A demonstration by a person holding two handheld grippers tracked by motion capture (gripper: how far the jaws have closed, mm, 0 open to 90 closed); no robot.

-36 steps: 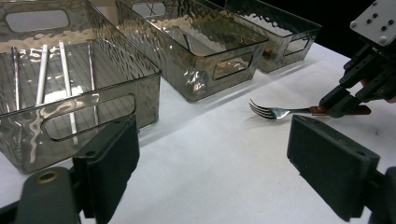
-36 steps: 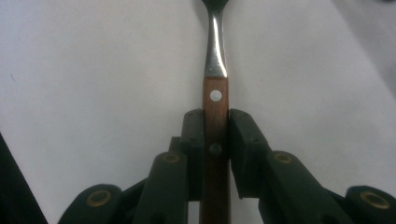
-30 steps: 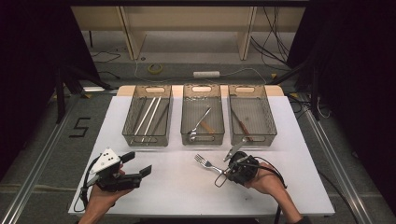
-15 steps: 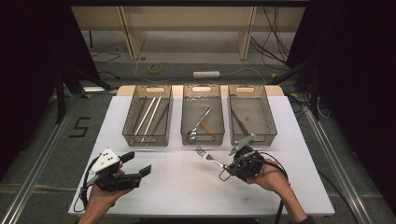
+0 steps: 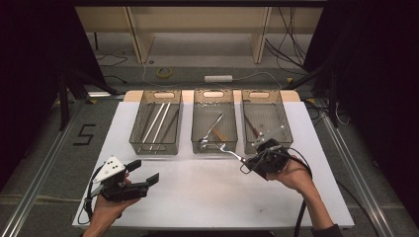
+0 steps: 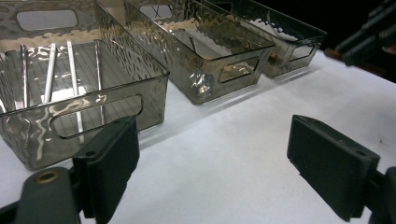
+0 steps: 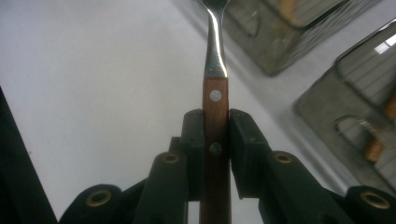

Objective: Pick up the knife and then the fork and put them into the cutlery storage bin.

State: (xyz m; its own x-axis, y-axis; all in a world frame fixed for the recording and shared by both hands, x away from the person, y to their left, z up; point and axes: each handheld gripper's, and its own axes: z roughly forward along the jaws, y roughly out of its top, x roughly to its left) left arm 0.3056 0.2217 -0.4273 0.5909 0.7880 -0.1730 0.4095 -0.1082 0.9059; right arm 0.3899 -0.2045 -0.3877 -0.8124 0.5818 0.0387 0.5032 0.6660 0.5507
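Nearest the person, the left gripper (image 5: 141, 177) rests low over the white table (image 5: 197, 202) with its jaws spread wide and nothing between them, well apart from the work. To its right, the right gripper (image 5: 247, 163) is clamped on the wooden handle of a steel fork with a riveted brown handle (image 7: 215, 93); the pads press on both sides of the handle, and the tines point out toward the containers. In the high view the fork (image 5: 228, 150) hangs above the table just in front of the middle smoky transparent plastic bin (image 5: 214, 123), its tines close to that bin's near wall. That bin already holds a spoon or similar steel utensil with a brown handle (image 5: 213, 129). The left bin (image 5: 157, 123) holds several long silvery rods that look like chopsticks (image 5: 158, 123), and the right bin (image 5: 266, 121) holds a brown-handled piece, probably a knife, though it is too small to tell. The sorting seems nearly done: nothing else lies loose on the table, so what remains, by my judgement, is to carry this fork over a rim, most likely the middle one, and let go.
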